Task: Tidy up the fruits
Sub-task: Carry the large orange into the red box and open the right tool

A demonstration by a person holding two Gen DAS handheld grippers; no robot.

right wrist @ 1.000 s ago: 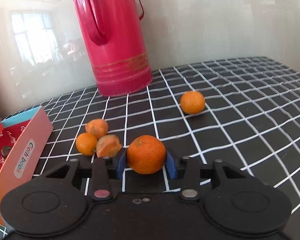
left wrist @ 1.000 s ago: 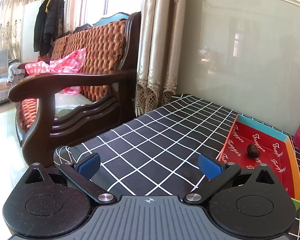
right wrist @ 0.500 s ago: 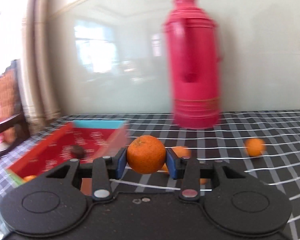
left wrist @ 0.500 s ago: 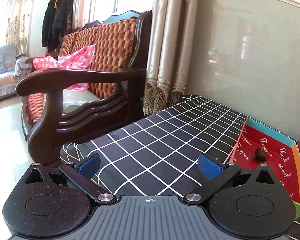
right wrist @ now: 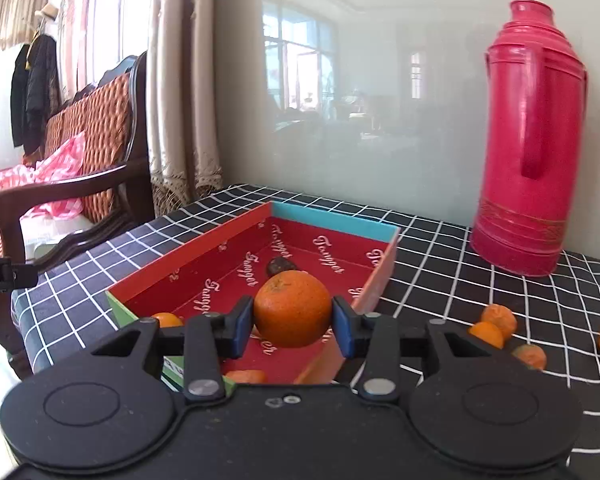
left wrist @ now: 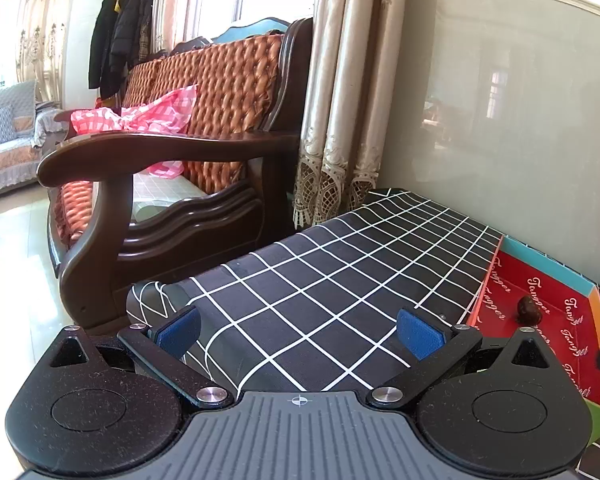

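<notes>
My right gripper [right wrist: 293, 322] is shut on an orange tangerine [right wrist: 292, 308] and holds it above the near part of a red box [right wrist: 204, 258]. A dark fruit [right wrist: 280, 266] lies in the box, and two tangerines [right wrist: 166, 319] show at its near end. Several tangerines [right wrist: 498, 322] lie on the checked cloth to the right. My left gripper [left wrist: 300, 334] is open and empty over the cloth left of the box [left wrist: 540, 320], where the dark fruit [left wrist: 527, 309] also shows.
A tall red thermos [right wrist: 528, 140] stands at the back right by the glossy wall. A wooden armchair [left wrist: 172, 184] with a pink cloth stands off the table's left edge. The table has a black cloth with white grid [left wrist: 340, 272].
My right gripper has swung left with the tangerine, from the loose tangerines to above the red box. The left gripper has shifted slightly and stays open.
</notes>
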